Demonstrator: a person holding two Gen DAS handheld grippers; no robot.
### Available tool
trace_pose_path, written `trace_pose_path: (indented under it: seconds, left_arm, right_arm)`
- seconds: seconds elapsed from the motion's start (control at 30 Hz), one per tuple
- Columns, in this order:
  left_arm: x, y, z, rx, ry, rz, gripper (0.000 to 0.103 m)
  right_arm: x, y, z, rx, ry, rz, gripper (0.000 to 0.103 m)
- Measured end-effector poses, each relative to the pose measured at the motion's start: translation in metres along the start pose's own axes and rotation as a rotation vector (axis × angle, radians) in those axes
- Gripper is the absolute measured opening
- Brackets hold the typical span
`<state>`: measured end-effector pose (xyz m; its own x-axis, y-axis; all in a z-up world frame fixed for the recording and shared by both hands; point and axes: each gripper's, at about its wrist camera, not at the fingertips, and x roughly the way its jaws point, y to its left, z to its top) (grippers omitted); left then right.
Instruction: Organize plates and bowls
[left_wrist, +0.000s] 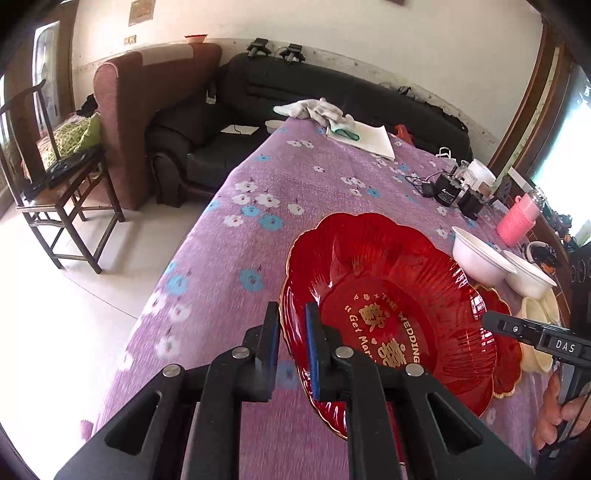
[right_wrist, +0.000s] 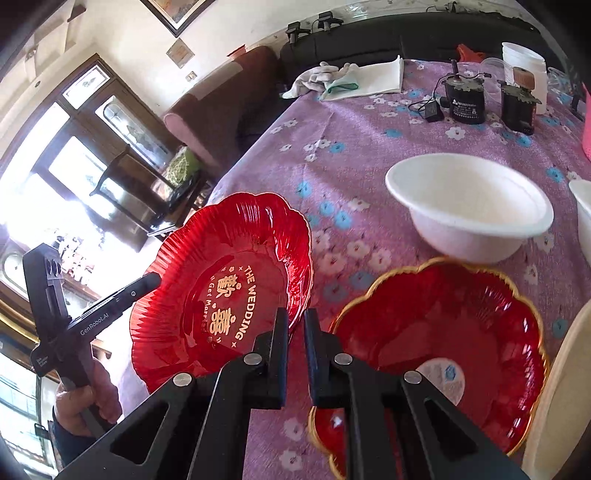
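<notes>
Left gripper pinches the lifted plate's rim; right gripper grips the second plate. Keep the lifted plate level, centre it over the second, lower gently.

Both grippers, jaws closed

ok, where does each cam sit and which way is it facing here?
Left wrist: sits on the left claw, looks down its fingers over the lettered red plate and table; right claw and hand show at right.
Right wrist: sits on the right claw, looks over both red plates; left claw and hand at left.
Shared: lettered plate, white bowl, purple flowered cloth.
</notes>
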<state>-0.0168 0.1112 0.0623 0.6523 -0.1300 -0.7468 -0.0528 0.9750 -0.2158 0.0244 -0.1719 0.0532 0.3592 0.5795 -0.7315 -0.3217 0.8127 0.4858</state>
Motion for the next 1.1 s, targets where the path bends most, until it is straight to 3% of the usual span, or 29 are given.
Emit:
trace_pose_path:
  seconds: [0.43,1.0,1.07,1.1]
  left_arm:
    - [-0.05,0.012,-0.072,-0.04,-0.053,0.03,0.018]
    - [-0.045,0.018,-0.089,-0.067,-0.044,0.043,0.018]
    - [-0.046,0.019,-0.09,-0.072,-0.042,0.044,0.029]
    - [-0.047,0.019,-0.09,-0.073,-0.045,0.047,0.04]
  right_arm:
    - [-0.019,0.026,-0.058,-0.053,0.018,0.096,0.011]
    - [-0.012,0.022,-0.081,-0.048,0.049,0.125,0.013]
    - [-0.013,0.021,-0.081,-0.049,0.053,0.127,0.013]
    - [-0.014,0.02,-0.082,-0.046,0.056,0.136,0.013]
